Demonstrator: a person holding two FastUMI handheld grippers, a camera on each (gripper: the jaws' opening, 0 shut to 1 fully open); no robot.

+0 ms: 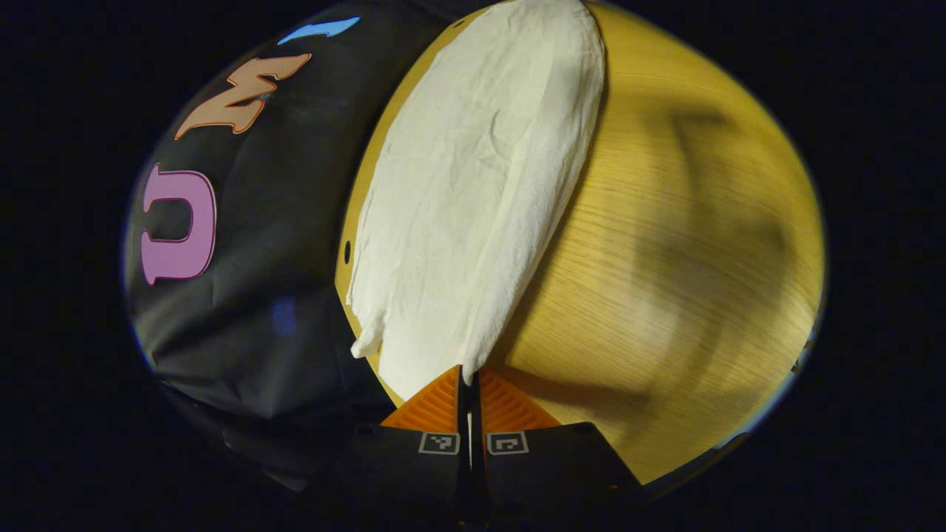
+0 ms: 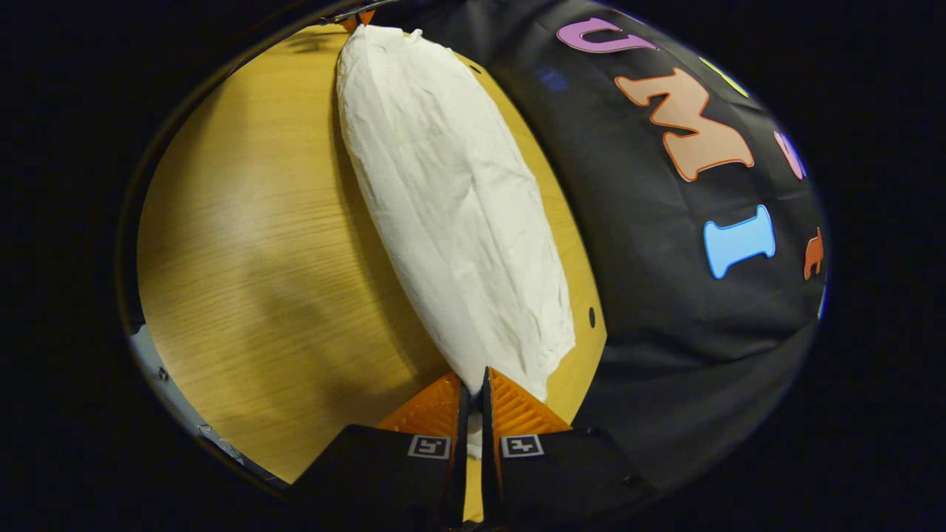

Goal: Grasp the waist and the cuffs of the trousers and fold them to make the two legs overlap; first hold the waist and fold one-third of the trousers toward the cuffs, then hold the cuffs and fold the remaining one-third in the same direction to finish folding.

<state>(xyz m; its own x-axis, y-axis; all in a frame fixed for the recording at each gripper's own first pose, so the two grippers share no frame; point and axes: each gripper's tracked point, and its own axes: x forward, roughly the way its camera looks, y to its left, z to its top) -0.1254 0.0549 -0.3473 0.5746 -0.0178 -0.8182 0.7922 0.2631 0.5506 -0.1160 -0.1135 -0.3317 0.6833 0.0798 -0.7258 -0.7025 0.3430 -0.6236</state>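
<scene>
So the left claw (image 1: 470, 378) has its fingers squeezed together right on one end of the white trousers (image 1: 473, 192), with a thin bit of fabric caught between the tips. In the left gripper view the trousers stretch away from it as one long, narrow, wrinkly strip lying along the edge of the wooden tabletop (image 1: 665, 295), next to the black cloth wall (image 1: 281, 281). The rest of the tabletop is bare wood with soft shadows on it.

Over in the right gripper view, the right claw (image 2: 473, 380) is pinching the other end of the trousers (image 2: 458, 207) the same way, cloth poking down between its fingers. There, the left claw (image 2: 358, 18) shows at the far tip.
</scene>
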